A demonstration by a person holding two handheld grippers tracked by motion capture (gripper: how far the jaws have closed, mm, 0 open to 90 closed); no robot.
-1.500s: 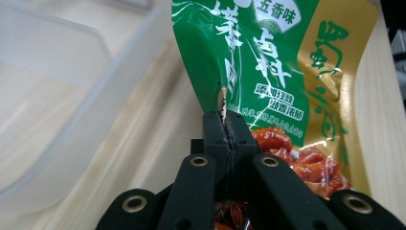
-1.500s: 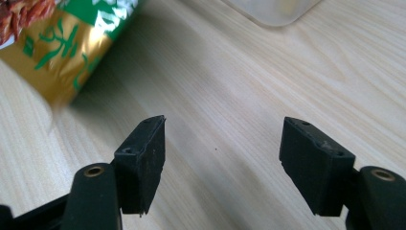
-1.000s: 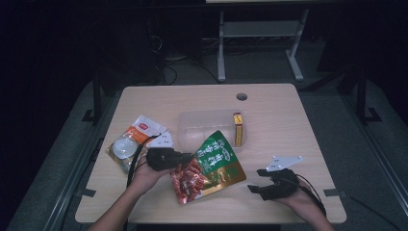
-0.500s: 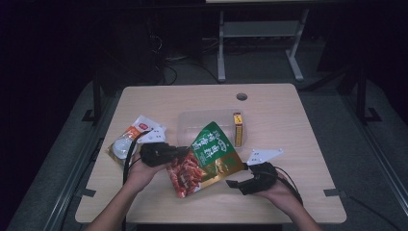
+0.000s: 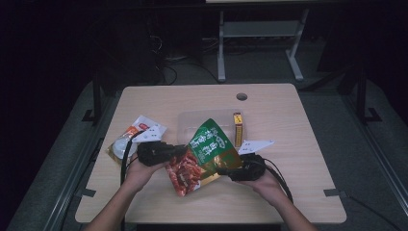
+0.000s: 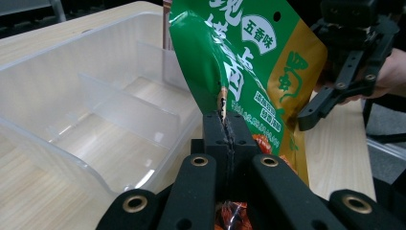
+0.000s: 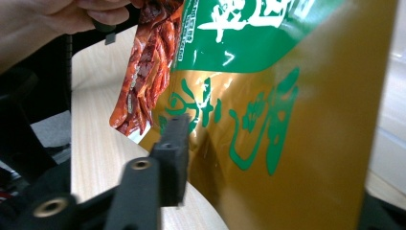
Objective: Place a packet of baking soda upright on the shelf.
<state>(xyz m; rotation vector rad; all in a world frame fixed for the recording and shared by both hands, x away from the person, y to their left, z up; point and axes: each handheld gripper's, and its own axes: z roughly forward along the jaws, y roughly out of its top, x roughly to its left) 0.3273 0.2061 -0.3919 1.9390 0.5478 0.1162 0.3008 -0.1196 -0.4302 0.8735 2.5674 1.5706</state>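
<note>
A green, gold and red snack bag (image 5: 207,149) stands tilted above the table's front middle. My left gripper (image 5: 185,150) is shut on the bag's left edge; in the left gripper view its two jaws (image 6: 224,124) meet on the green foil (image 6: 249,62). My right gripper (image 5: 222,170) is at the bag's lower right corner. Its jaws have just been closing, and the gold part of the bag (image 7: 287,120) lies between them. One fingertip (image 7: 171,153) shows in front of the foil, the other is hidden, and no pad visibly presses. The same gripper (image 6: 316,103) appears beyond the bag.
A clear plastic container (image 5: 192,120) with dividers (image 6: 95,105) sits behind the bag. A narrow yellow and red box (image 5: 237,129) lies at its right side. A white and orange packet (image 5: 139,132) rests at the left. A cable hole (image 5: 241,96) marks the far table edge.
The right hand has come leftward to the bag's lower right corner and its jaws have narrowed around the foil. The left gripper keeps its grip in about the same place.
</note>
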